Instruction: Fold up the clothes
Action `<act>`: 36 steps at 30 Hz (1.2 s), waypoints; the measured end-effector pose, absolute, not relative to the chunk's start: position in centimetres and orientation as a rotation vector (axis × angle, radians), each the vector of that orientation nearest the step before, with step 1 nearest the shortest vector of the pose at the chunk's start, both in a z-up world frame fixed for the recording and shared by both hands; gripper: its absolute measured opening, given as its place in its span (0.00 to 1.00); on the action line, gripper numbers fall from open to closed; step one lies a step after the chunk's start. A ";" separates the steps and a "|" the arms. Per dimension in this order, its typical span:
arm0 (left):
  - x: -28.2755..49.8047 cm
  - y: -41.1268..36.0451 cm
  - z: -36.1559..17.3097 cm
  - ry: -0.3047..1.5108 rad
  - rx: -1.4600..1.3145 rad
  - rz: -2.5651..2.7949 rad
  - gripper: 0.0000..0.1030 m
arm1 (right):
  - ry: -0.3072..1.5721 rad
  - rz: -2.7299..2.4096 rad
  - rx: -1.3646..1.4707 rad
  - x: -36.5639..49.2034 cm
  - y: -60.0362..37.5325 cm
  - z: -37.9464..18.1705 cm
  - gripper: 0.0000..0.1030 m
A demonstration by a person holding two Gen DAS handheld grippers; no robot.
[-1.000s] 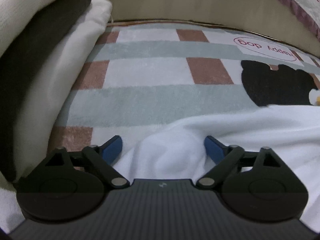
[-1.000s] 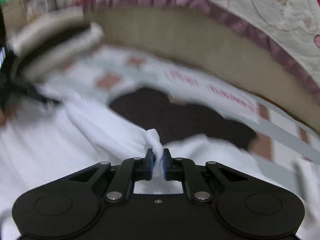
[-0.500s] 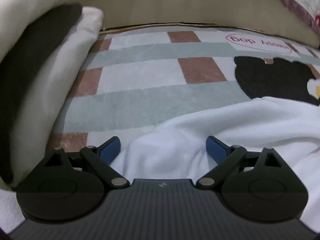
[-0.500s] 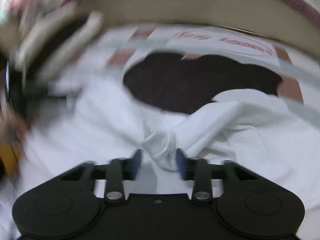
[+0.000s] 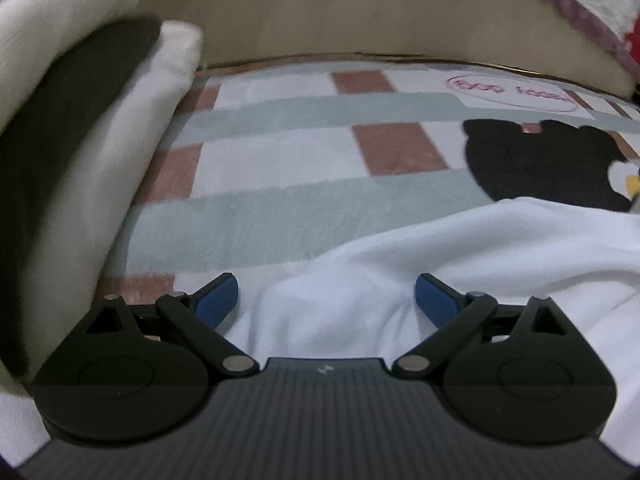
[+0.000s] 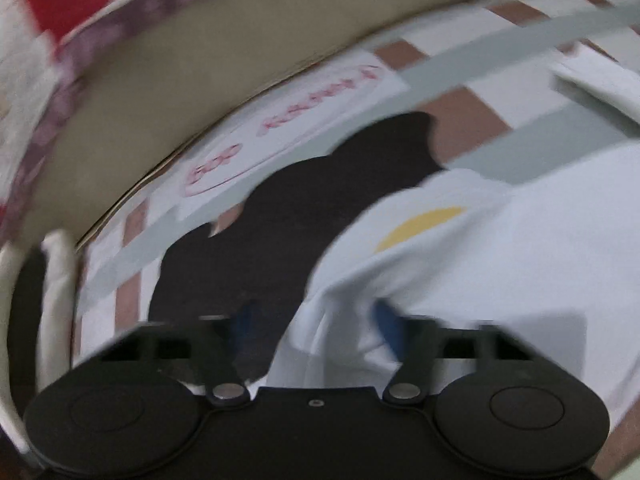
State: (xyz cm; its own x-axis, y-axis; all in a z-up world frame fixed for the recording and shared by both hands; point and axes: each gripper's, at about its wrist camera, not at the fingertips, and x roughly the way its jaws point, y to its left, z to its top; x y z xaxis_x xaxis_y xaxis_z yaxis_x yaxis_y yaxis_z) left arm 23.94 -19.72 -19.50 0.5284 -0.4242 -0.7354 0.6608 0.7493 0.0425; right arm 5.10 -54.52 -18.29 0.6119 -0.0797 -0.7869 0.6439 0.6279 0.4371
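White garment (image 5: 460,264) on checked blanket (image 5: 280,168), left tool (image 5: 326,300) wide open over its hem, folded stack (image 5: 80,128) at 9 o'clock, right view alone shows yellow print (image 6: 420,226), right tool (image 6: 316,328) just been closing, parted, cloth loose between.

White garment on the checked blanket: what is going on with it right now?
A person with a claw in each hand is folding a white garment on a checked blanket. The left claw stands open over a bunched edge. The right claw is blurred mid-move; its jaws have just been closing, with cloth between them and not visibly clamped.

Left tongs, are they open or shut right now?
Open: the left tongs stand wide apart over the white shirt, pads clear of it.
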 end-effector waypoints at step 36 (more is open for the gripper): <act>25.1 -25.1 -8.0 0.529 0.381 -0.511 0.08 | 0.358 -0.260 0.737 2.3 -58.2 -12.4 0.09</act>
